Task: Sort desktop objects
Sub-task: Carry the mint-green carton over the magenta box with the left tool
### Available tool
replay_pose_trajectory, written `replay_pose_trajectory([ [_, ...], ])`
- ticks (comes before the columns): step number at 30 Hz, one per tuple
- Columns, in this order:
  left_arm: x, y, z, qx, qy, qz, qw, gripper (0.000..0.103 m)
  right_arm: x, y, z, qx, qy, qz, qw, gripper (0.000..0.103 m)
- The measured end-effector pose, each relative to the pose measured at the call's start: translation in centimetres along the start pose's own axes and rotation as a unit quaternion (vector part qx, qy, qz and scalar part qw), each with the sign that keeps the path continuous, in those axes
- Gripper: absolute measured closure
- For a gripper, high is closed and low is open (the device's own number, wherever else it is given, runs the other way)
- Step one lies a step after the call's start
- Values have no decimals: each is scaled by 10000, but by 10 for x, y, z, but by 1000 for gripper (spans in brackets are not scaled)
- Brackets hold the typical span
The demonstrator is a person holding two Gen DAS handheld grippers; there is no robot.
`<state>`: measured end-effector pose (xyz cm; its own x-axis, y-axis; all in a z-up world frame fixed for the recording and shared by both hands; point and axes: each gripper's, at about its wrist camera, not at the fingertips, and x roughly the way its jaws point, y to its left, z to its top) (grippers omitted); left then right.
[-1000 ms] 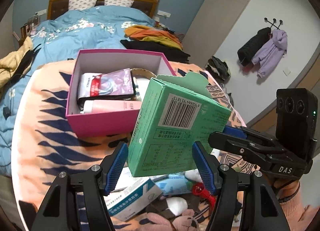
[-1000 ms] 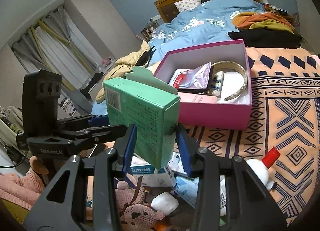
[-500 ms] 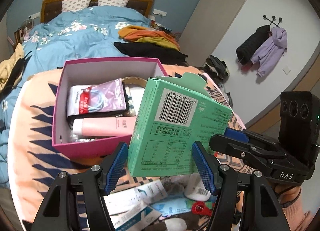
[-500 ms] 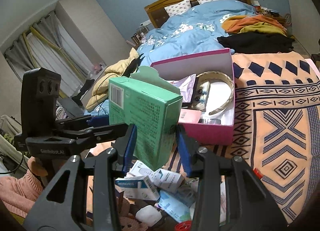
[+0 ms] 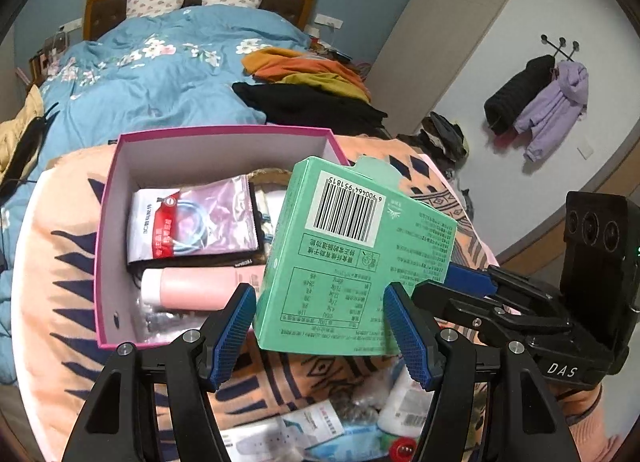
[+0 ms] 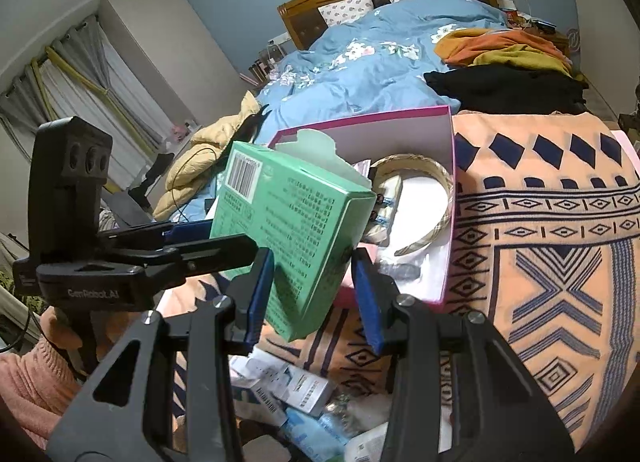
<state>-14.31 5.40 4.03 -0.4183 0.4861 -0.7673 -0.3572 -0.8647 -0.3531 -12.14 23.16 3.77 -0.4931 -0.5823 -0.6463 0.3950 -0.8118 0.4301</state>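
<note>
Over the pink box (image 5: 108,262), both hand-held grippers (image 5: 320,326) (image 6: 314,294) clamp the green carton (image 5: 352,262), hiding its contents.

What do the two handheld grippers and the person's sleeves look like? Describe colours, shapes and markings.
Both the left gripper and the right gripper are black with ribbed blue finger pads and silver screws. White lettering reads "DAS" on the right, "GenRobot.AI" on the left. Each carries a boxy three-lens module. The sleeves are pink knit.
</note>
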Motion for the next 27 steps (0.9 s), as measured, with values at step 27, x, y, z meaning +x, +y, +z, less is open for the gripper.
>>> replay_pose_trajectory([
  [27,81,17,39,-85,512,197,9985,36,62,-57,39,243,423,-409,9980,60],
])
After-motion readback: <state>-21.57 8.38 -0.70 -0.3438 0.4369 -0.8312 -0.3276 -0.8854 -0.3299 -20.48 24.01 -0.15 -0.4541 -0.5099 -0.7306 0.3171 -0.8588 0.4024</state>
